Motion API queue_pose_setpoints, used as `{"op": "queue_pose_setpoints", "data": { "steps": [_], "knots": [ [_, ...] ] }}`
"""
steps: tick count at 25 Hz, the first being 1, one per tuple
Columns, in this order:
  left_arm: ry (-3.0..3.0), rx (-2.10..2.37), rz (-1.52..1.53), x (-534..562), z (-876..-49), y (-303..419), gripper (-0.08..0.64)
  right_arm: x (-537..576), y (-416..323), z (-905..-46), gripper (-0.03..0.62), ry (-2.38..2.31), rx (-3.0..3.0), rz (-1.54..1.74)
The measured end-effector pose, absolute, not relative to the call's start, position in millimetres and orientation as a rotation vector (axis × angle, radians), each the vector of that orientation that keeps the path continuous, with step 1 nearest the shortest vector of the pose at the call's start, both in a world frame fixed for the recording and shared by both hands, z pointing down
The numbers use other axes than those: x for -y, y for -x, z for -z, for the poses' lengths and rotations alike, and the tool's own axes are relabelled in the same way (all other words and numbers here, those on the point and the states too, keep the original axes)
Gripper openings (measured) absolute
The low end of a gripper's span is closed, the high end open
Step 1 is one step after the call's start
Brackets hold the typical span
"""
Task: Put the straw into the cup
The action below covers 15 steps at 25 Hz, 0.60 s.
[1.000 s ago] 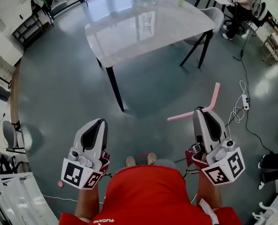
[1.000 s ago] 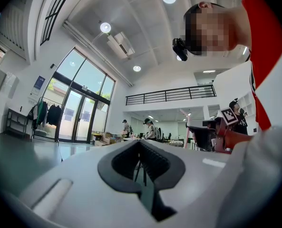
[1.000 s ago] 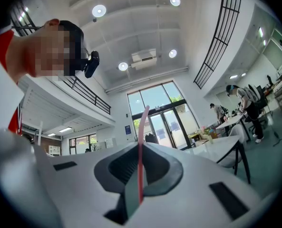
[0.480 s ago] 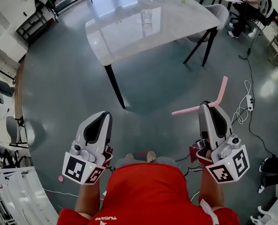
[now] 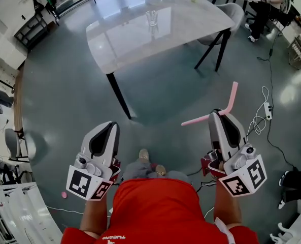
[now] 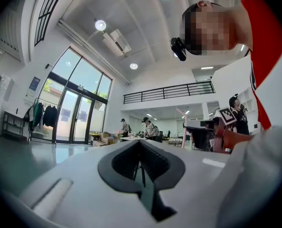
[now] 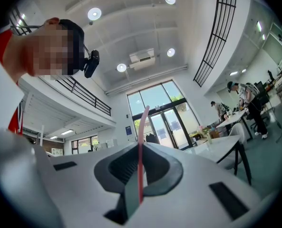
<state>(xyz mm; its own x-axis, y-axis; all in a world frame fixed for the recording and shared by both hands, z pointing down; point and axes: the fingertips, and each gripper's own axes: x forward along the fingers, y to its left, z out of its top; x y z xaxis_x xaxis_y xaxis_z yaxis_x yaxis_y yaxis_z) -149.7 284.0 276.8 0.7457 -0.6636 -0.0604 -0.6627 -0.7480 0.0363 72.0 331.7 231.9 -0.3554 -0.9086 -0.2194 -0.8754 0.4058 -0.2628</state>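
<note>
Above the floor (image 5: 64,85), the right gripper (image 5: 222,113) pinches the pink straw (image 5: 198,120); the left gripper (image 5: 111,123) has jaws pressed together.

Red shirt (image 5: 158,207) with small white print. Left gripper (image 5: 109,124) and right gripper (image 5: 220,114): pale grey shells, black insets, dark red grips, black-and-white marker cubes (image 5: 87,184). Light shoes (image 5: 144,155).

Grey table (image 5: 191,27) — clear cup (image 5: 152,18) on it.
</note>
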Motion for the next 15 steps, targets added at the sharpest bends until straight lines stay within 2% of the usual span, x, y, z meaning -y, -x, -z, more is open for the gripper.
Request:
{"op": "queue_pose_setpoints", "data": {
  "steps": [15],
  "knots": [
    [-2.924,1.075,0.158,-210.6,-284.0,142.0,0.006,-262.9,-76.8,-235.7,0.017,1.574,-2.349,0.140]
  ]
}}
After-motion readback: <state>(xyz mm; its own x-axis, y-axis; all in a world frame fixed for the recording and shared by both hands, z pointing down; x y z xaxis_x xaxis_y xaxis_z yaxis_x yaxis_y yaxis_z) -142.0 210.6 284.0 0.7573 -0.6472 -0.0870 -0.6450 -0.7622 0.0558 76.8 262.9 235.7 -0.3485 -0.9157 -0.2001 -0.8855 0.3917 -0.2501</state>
